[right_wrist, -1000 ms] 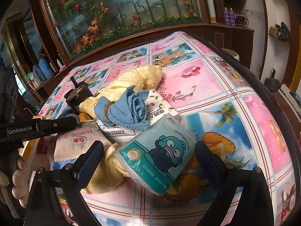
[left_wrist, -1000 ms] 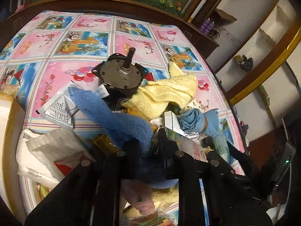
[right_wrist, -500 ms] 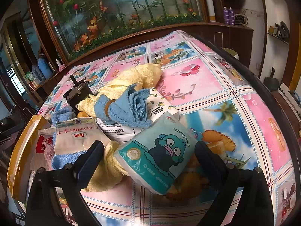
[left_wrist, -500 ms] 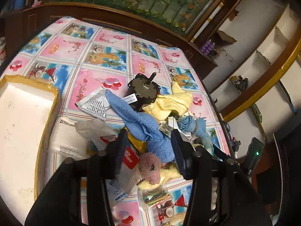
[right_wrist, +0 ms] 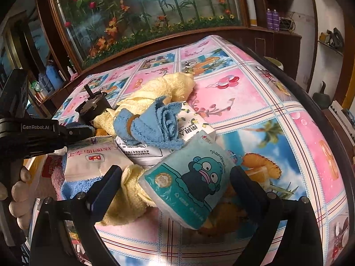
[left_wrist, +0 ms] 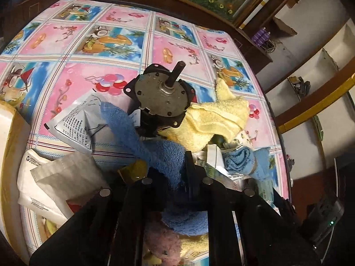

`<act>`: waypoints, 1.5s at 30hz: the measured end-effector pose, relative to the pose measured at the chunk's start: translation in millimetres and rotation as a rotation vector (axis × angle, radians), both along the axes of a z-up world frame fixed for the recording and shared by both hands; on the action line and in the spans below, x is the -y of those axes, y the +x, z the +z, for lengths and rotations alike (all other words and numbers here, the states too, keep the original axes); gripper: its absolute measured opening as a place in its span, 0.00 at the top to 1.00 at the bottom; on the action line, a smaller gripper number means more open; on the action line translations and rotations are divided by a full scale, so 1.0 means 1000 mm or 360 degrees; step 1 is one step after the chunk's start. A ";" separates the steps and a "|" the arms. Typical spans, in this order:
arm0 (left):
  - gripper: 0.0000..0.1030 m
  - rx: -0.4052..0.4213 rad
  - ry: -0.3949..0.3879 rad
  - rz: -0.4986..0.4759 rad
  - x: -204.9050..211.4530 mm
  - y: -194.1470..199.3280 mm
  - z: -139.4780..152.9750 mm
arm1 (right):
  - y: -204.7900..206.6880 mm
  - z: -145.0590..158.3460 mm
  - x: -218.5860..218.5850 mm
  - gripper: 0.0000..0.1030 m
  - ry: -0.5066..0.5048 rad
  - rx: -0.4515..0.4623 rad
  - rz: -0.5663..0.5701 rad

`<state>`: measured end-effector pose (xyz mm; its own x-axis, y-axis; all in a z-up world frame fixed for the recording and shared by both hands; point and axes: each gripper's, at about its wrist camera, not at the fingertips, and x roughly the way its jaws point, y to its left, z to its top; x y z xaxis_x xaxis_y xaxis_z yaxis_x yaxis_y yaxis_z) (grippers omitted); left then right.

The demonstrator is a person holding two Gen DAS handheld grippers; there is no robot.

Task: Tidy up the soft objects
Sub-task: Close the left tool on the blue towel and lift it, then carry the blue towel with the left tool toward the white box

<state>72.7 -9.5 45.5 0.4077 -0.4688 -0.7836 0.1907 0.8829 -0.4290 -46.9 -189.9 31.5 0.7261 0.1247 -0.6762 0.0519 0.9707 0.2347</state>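
A pile of soft things lies on the patterned tablecloth. My left gripper point(left_wrist: 175, 173) is shut on a long blue towel point(left_wrist: 142, 141) in the pile. A yellow towel point(left_wrist: 213, 119), a rolled light-blue cloth point(left_wrist: 239, 159) and a pink plush point(left_wrist: 164, 241) lie around it. My right gripper point(right_wrist: 175, 179) is open, its fingers either side of a teal tissue pack point(right_wrist: 190, 179). In the right wrist view the rolled blue cloth point(right_wrist: 155, 124), the yellow towel point(right_wrist: 159, 88) and the left gripper's body point(right_wrist: 40, 133) show.
A dark metal motor point(left_wrist: 162, 97) stands in the pile. Plastic packets point(left_wrist: 75, 122) and a white bag point(left_wrist: 44, 177) lie at its left. A cardboard box point(left_wrist: 11, 155) sits at the far left. A Dole packet point(right_wrist: 95, 157) lies in the right wrist view. Wooden cabinets ring the table.
My left gripper has come back down into the pile and shut on the blue towel; half a second ago it was raised and open. The right gripper has stayed put.
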 end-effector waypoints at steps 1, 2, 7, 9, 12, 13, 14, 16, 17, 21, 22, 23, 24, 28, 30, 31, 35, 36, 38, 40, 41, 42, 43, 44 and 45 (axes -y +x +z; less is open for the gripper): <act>0.92 0.0013 -0.0033 -0.0008 -0.002 -0.004 0.005 | 0.000 0.000 0.000 0.05 0.0004 -0.0002 -0.0002; 0.92 0.0027 -0.0074 -0.0016 -0.005 -0.007 0.010 | 0.001 -0.001 0.001 0.05 0.0007 -0.0006 -0.0004; 0.92 0.0163 -0.0302 -0.0060 -0.028 -0.039 0.054 | 0.000 -0.001 0.001 0.05 0.0013 -0.0007 -0.0005; 0.92 0.0233 -0.0348 -0.0068 -0.041 -0.055 0.075 | 0.000 -0.001 0.001 0.05 0.0013 -0.0006 -0.0010; 0.92 0.0356 -0.0390 -0.0092 -0.066 -0.085 0.104 | 0.000 -0.002 0.003 0.05 0.0025 -0.0012 -0.0013; 0.92 0.0383 -0.0393 -0.0099 -0.075 -0.094 0.110 | 0.000 -0.002 0.003 0.05 0.0025 -0.0012 -0.0018; 0.92 0.0393 -0.0386 -0.0108 -0.083 -0.103 0.114 | 0.000 -0.002 0.004 0.05 0.0028 -0.0013 -0.0019; 0.92 0.0379 -0.0341 -0.0107 -0.095 -0.117 0.114 | -0.001 -0.002 0.004 0.05 0.0031 -0.0014 -0.0019; 0.92 0.0367 -0.0306 -0.0116 -0.098 -0.122 0.111 | -0.001 -0.002 0.004 0.05 0.0031 -0.0014 -0.0018; 0.92 0.0332 -0.0069 -0.0126 -0.107 -0.141 0.085 | -0.001 -0.002 0.004 0.05 0.0033 -0.0015 -0.0019; 0.92 0.0323 -0.0011 -0.0130 -0.107 -0.144 0.077 | -0.001 -0.002 0.004 0.05 0.0034 -0.0016 -0.0019; 0.91 0.0308 0.0041 -0.0129 -0.107 -0.146 0.068 | -0.001 -0.002 0.005 0.05 0.0038 -0.0017 -0.0019; 0.89 0.0289 0.0095 -0.0121 -0.108 -0.147 0.059 | -0.001 -0.003 0.005 0.05 0.0041 -0.0018 -0.0020; 0.86 0.0244 0.0277 -0.0061 -0.114 -0.156 0.030 | -0.001 -0.003 0.006 0.05 0.0052 -0.0022 -0.0024; 0.85 0.0239 0.0278 -0.0038 -0.120 -0.160 0.024 | -0.001 -0.004 0.006 0.05 0.0060 -0.0024 -0.0026; 0.85 0.0249 0.0279 -0.0026 -0.123 -0.164 0.023 | -0.001 -0.004 0.006 0.05 0.0064 -0.0026 -0.0026; 0.75 0.0321 0.0284 -0.0068 -0.124 -0.175 0.028 | -0.001 -0.004 0.007 0.05 0.0076 -0.0030 -0.0027; 0.75 0.0345 0.0267 -0.0120 -0.121 -0.179 0.031 | -0.001 -0.005 0.007 0.05 0.0079 -0.0031 -0.0028; 0.74 0.0378 0.0239 -0.0221 -0.107 -0.185 0.037 | -0.001 -0.005 0.007 0.05 0.0081 -0.0032 -0.0028; 0.74 0.0396 0.0186 -0.0321 -0.089 -0.188 0.041 | -0.001 -0.005 0.007 0.05 0.0081 -0.0032 -0.0028; 0.74 0.0398 0.0141 -0.0377 -0.078 -0.188 0.042 | -0.001 -0.005 0.007 0.05 0.0081 -0.0032 -0.0028; 0.72 0.0397 0.0116 -0.0419 -0.068 -0.187 0.043 | -0.001 -0.005 0.007 0.05 0.0083 -0.0032 -0.0028; 0.71 0.0403 0.0112 -0.0450 -0.057 -0.186 0.044 | -0.001 -0.005 0.007 0.05 0.0082 -0.0032 -0.0029; 0.71 0.0417 0.0125 -0.0461 -0.048 -0.185 0.046 | -0.001 -0.004 0.007 0.05 0.0082 -0.0032 -0.0028; 0.71 0.0438 0.0135 -0.0468 -0.042 -0.184 0.049 | -0.001 -0.005 0.007 0.05 0.0084 -0.0033 -0.0028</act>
